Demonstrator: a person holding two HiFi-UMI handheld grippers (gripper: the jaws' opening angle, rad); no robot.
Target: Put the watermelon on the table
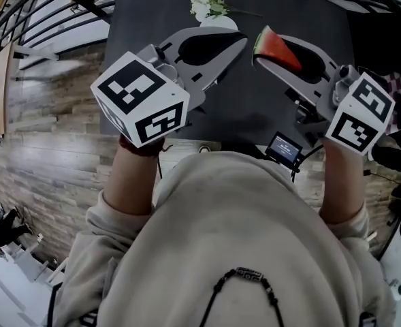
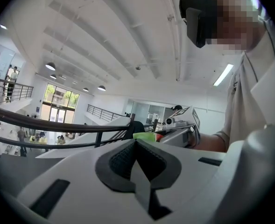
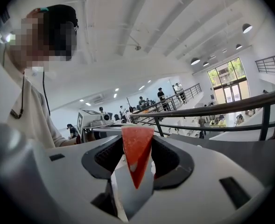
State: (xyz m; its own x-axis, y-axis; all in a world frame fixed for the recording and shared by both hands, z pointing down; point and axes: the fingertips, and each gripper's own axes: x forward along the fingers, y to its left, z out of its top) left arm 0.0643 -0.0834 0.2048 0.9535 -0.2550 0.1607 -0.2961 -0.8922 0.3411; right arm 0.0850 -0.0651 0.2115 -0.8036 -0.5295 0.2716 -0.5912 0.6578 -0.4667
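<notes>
1. Left gripper [image 1: 235, 45] reaches forward over the dark tabletop [image 1: 248, 107], its marker cube [image 1: 140, 97] nearest the person. The watermelon slice [image 1: 276, 49] sits just to the right of its tips, apart from them. In the left gripper view the slice's green rind [image 2: 144, 136] shows just beyond the left gripper [image 2: 136, 143].
2. The right gripper [image 1: 268, 58] comes in from the right with its own marker cube [image 1: 360, 111] at the rear. It carries the watermelon slice at its tips over the tabletop's middle, rind to the left and red flesh facing up.
3. The tabletop is plain and dark. A sprig of white flowers [image 1: 207, 5] lies at its far edge beside something white and rounded. A small lit screen [image 1: 284, 148] sits at the near edge, by the person's pale sweatshirt [image 1: 234, 237].
4. Wood-plank flooring [image 1: 50, 148] lies to the left, with black railing [image 1: 43, 12] beyond it. Both gripper views tilt upward into a large white hall with a beamed ceiling [image 2: 128, 41], round lamps, railings and a glazed entrance [image 3: 228, 78].
5. The left gripper's jaws are pressed together with nothing between them. The right gripper [image 3: 137, 148] is pinching the watermelon slice [image 3: 137, 155], whose red wedge stands between the dark pads with its point toward the camera.
</notes>
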